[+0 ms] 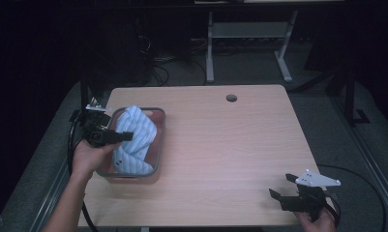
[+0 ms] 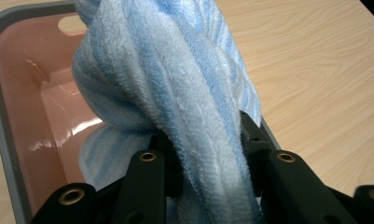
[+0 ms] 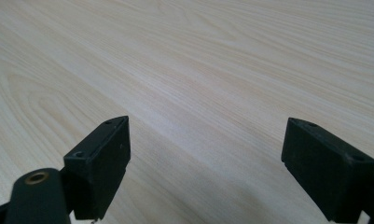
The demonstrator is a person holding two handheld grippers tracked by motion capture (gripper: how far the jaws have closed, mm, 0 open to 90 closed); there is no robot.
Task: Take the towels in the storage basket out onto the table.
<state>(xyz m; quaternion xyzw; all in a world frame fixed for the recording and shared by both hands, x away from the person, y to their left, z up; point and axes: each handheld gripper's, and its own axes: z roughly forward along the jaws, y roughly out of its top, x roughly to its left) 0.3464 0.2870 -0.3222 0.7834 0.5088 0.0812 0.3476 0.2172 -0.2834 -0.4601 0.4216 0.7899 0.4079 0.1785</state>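
1. Left gripper (image 1: 118, 137) reaches in over the near-left rim of the pink bin (image 1: 158, 145), its two black jaws clamped on the blue-and-white striped towel (image 1: 136, 140); in the left gripper view the cloth (image 2: 175, 93) is pinched tight between the jaws and bulges out above them.
2. Right gripper (image 1: 284, 186) sits well apart from the bin, by the table's near-right corner, held in the person's right hand (image 1: 320, 221); in the right gripper view its jaws stand wide apart with bare wood between them (image 3: 205, 154).
3. The towel is terry cloth, pale blue with white stripes, bunched and twisted into a thick rope-like mass. It rises out of the bin, its upper part above the rim and its lower folds resting inside.
4. The bin is a shallow pink tub with a grey rim (image 2: 3, 135), glossy inside, standing on the left part of the wooden table (image 1: 230, 145).
5. The towel covers most of the bin's floor in the high view, and its lower end is cut off behind the jaws in the left gripper view.
6. The left hand (image 1: 87, 157) partly hides the gripper's body, and the surroundings beyond the table are too dark to make out well.
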